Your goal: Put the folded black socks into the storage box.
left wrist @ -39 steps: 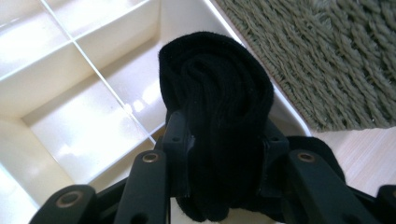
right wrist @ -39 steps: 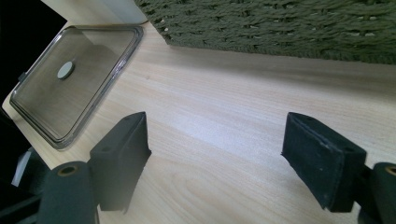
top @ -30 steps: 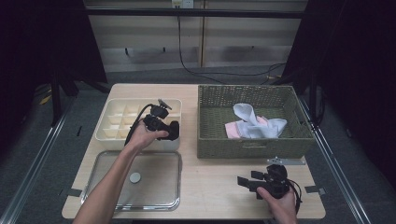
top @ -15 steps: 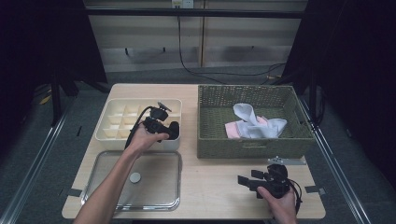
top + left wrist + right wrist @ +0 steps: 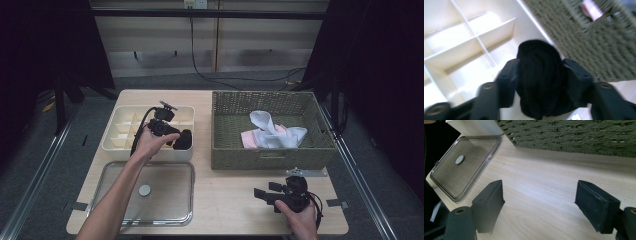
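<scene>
A rolled black sock (image 5: 537,77) sits between the jaws of my left gripper (image 5: 179,139), over the near right compartment of the cream divided box (image 5: 120,131). The pads (image 5: 507,82) still touch the roll on both sides, and the jaws have just been opening with the sock between them. My right gripper (image 5: 262,195) rests low over the wooden table (image 5: 230,200) at the near right. It points left and stands open, with nothing between its fingers (image 5: 489,202).
A green woven basket (image 5: 270,156) at the right holds white and pink cloth (image 5: 272,132). A clear lid (image 5: 165,205) with a round knob (image 5: 144,190) lies in front of the box. Dark floor surrounds the table.
The left gripper has shifted a little toward the box's near right corner, and the black sock now shows more fully there. The right gripper has not moved.
</scene>
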A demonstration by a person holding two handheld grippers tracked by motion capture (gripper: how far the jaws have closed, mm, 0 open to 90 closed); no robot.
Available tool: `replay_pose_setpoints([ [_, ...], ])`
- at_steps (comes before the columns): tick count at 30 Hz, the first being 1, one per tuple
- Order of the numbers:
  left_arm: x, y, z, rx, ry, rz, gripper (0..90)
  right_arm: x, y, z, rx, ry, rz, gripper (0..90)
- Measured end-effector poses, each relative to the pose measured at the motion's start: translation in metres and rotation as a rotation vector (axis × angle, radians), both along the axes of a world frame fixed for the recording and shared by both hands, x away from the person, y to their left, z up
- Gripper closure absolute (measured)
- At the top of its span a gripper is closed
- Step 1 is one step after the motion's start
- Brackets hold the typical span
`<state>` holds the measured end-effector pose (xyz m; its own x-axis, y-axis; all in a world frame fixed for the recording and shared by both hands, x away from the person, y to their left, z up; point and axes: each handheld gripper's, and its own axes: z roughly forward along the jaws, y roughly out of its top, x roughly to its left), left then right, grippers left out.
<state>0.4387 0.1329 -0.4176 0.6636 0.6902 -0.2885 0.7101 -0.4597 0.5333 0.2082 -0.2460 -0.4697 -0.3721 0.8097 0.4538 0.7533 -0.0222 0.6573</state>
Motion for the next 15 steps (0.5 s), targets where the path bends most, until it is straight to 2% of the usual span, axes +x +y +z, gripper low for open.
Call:
replay_pose_setpoints([
  [1, 0.000, -0.001, 0.001, -0.002, -0.009, 0.007, 55.0, 0.000, 0.000, 0.000, -0.001, -0.001, 0.002, 22.2],
  [3, 0.001, -0.005, 0.001, -0.010, -0.006, -0.007, 60.0, 0.000, 0.000, 0.000, -0.001, 0.000, 0.002, 22.2],
  [7, 0.004, -0.007, -0.002, 0.015, 0.009, 0.000, 71.3, -0.001, 0.000, 0.000, 0.000, 0.001, 0.009, 22.2],
  [10, 0.002, -0.008, -0.006, 0.026, 0.009, 0.011, 73.8, -0.001, 0.000, 0.000, -0.001, 0.000, 0.009, 22.2],
  [13, 0.001, -0.006, -0.010, 0.041, 0.017, -0.007, 75.0, -0.002, 0.000, 0.000, 0.000, 0.000, 0.008, 22.2],
  [15, 0.001, -0.005, -0.014, 0.014, 0.030, 0.006, 75.5, -0.002, 0.000, 0.000, 0.000, 0.000, 0.008, 22.2],
])
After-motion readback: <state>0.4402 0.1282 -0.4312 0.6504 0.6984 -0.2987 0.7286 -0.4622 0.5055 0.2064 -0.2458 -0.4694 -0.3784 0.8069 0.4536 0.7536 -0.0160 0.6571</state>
